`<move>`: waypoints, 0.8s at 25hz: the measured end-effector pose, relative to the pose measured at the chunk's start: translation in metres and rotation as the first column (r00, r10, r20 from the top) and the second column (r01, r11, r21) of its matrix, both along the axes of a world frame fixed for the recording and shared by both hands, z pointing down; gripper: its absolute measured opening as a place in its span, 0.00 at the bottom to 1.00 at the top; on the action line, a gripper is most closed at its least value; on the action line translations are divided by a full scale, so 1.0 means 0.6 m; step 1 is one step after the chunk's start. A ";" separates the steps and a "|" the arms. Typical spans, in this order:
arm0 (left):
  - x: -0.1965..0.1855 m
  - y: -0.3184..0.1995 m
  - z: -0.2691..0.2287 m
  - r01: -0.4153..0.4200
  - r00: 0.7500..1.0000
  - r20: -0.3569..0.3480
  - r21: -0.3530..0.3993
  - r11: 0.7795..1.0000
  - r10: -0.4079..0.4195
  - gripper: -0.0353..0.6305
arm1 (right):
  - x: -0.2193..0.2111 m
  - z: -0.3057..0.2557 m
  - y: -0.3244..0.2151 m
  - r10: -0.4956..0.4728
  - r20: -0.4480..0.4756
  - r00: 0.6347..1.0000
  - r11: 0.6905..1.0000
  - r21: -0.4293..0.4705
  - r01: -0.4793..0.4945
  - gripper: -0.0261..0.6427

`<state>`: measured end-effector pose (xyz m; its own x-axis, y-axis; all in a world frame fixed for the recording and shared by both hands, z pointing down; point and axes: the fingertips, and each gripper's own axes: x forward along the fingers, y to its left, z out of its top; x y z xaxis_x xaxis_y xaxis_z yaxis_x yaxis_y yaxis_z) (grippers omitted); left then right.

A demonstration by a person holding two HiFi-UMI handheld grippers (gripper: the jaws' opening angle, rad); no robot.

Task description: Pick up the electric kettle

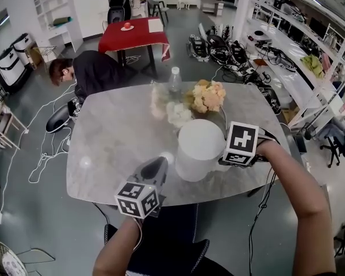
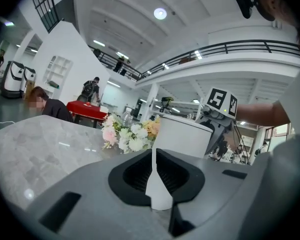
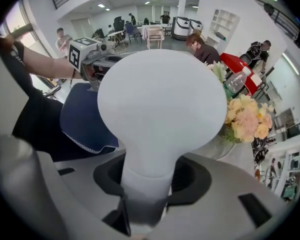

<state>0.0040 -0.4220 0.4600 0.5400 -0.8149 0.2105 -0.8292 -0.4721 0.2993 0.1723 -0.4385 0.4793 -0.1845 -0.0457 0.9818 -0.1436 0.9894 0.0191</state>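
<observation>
A white electric kettle (image 1: 200,148) stands on the marble table (image 1: 112,137) near its front edge. My right gripper (image 1: 225,158) comes down from above at the kettle's right side, its marker cube over the handle. In the right gripper view the kettle (image 3: 162,99) fills the middle and its handle (image 3: 146,184) sits between the jaws, the dark pads against both its sides. My left gripper (image 1: 163,162) lies low and level left of the kettle, pointing at it, shut and holding nothing. In the left gripper view the kettle (image 2: 182,134) stands just beyond the closed jaws.
Behind the kettle are a bunch of flowers (image 1: 207,96) and a clear bottle (image 1: 175,79). A person (image 1: 86,71) crouches beyond the far left corner, with a red table (image 1: 135,34) further back. A navy chair (image 1: 161,234) stands below the front edge.
</observation>
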 end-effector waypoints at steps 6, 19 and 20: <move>0.009 -0.003 0.005 -0.011 1.000 -0.020 -0.005 1.000 0.011 0.06 | 0.004 0.013 0.003 0.028 -0.052 0.998 0.999 -0.041 -0.030 0.28; 0.028 -0.006 0.025 -0.026 0.998 -0.060 -0.027 0.999 0.024 0.06 | 0.012 0.021 -0.004 0.093 -0.085 0.992 0.995 -0.030 -0.096 0.18; 0.026 -0.006 0.026 -0.021 0.998 -0.064 -0.031 0.999 0.019 0.06 | 0.012 0.021 -0.003 0.079 -0.091 0.993 0.996 -0.020 -0.081 0.15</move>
